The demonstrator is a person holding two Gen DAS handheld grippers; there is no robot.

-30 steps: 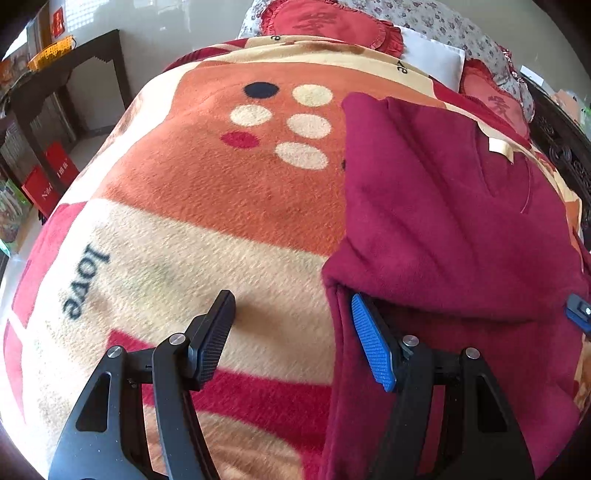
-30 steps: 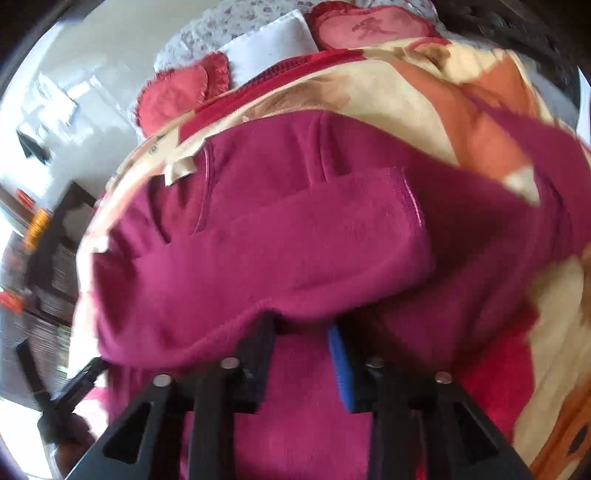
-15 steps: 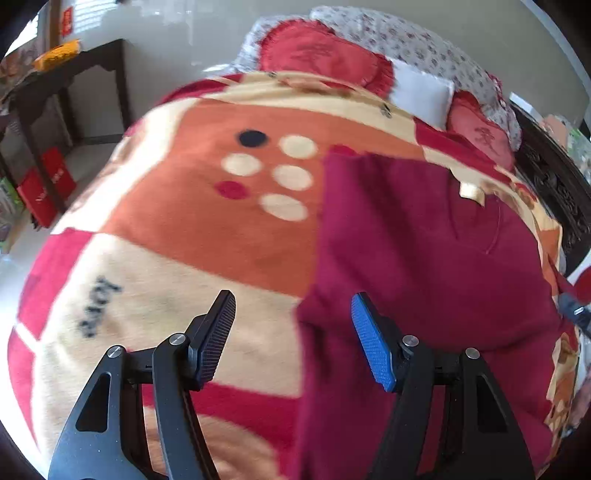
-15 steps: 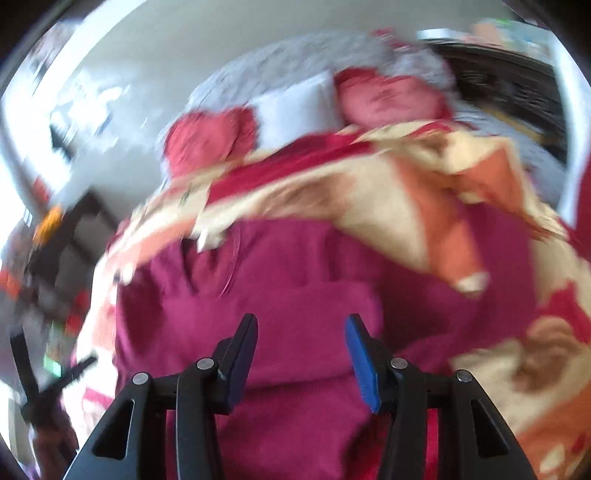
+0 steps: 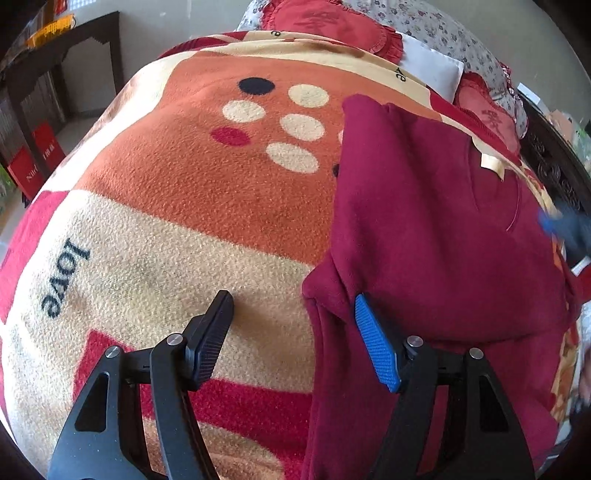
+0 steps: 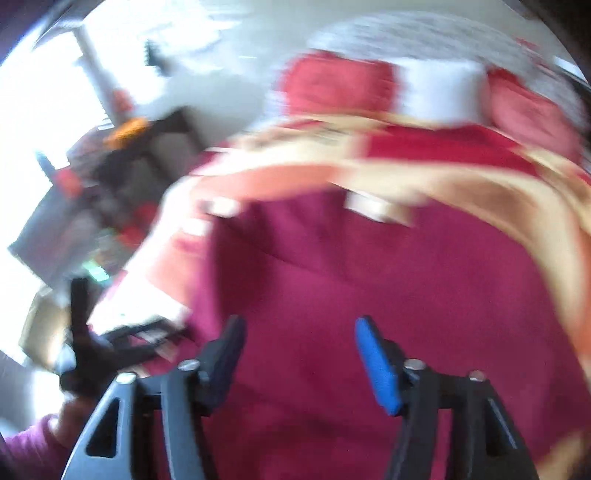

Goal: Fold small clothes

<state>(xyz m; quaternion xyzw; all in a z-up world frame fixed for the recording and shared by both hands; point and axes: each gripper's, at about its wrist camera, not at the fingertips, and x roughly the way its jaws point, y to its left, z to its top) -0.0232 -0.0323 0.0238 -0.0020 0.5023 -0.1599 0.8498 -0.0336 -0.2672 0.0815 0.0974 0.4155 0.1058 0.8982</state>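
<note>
Maroon sweatshirt [image 5: 424, 229] lies on the fleece blanket [image 5: 207, 206], its sleeve now released by the right gripper [image 6: 297, 354], whose empty jaws are opening. Left gripper [image 5: 293, 332] straddles the sweatshirt's edge, jaws widening, unclamped.

1. I am seeing the blanket [image 5: 207, 206] lying bare to the left of the maroon sweater [image 5: 436, 229], leaving me open passage.
2. Cushions [image 5: 325, 26] are crowding the far edge.
3. A dark table [image 5: 74, 40] is blocking the far left, beside the bed.
</note>
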